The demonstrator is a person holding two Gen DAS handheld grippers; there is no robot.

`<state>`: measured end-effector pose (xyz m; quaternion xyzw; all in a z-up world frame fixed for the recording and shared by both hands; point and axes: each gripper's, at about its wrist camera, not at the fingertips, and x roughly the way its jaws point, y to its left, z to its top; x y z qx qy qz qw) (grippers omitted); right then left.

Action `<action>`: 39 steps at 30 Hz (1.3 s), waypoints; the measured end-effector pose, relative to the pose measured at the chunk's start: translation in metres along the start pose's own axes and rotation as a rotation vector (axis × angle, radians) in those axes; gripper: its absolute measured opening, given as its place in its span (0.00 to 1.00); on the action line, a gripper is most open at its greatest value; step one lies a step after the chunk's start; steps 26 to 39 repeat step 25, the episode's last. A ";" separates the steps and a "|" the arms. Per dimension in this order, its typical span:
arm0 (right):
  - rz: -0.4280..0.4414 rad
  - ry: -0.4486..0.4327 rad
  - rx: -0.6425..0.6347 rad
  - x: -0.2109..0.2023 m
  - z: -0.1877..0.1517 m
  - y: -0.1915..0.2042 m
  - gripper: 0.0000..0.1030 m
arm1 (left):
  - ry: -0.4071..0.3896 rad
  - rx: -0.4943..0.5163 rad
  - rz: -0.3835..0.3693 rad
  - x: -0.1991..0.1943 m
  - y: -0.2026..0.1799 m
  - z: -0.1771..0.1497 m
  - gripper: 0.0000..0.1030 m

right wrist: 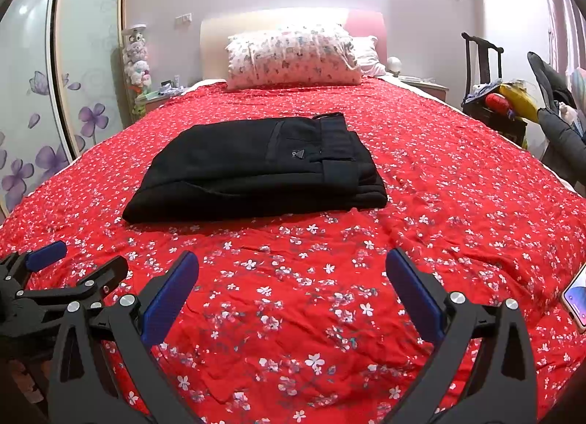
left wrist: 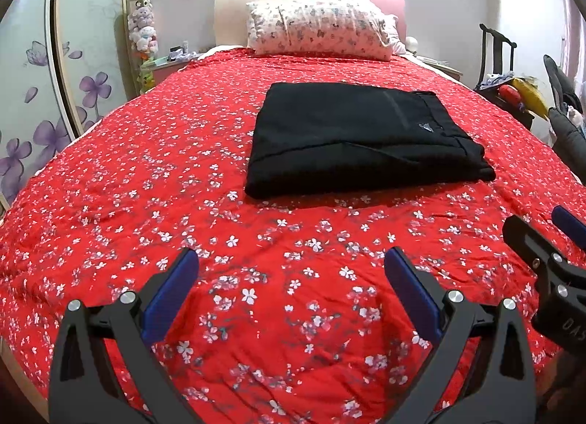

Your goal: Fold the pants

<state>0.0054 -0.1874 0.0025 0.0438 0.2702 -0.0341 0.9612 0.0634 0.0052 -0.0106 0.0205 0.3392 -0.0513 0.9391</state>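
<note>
Left hand-held gripper point(left wrist: 291, 266): jaws spread wide, nothing between blue pads point(left wrist: 170, 296), fingers pointing toward 12 o'clock, hovering low. Right hand-held gripper point(right wrist: 292, 270): jaws equally wide, empty, blue pads point(right wrist: 414, 296) facing inward, also aimed at 12 o'clock. Two grippers side by side, near but apart: right one shows at 3 o'clock edge of left wrist view; left one shows at 9 o'clock edge of right wrist view, also spread.
</note>
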 end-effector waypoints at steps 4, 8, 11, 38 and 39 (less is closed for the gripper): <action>-0.001 0.001 0.001 0.000 0.000 0.001 0.99 | 0.004 0.003 -0.005 0.000 0.000 0.000 0.98; -0.001 0.003 0.000 0.001 -0.001 0.002 0.99 | 0.009 0.001 -0.013 0.001 0.001 0.001 0.98; -0.001 0.004 0.001 0.000 -0.001 0.002 0.99 | 0.003 0.003 -0.014 0.000 0.002 0.001 0.98; -0.001 0.011 0.000 0.003 -0.002 0.002 0.99 | 0.008 -0.003 -0.034 0.001 0.004 0.004 0.98; -0.001 0.011 0.000 0.003 -0.002 0.002 0.99 | 0.008 -0.003 -0.034 0.001 0.004 0.004 0.98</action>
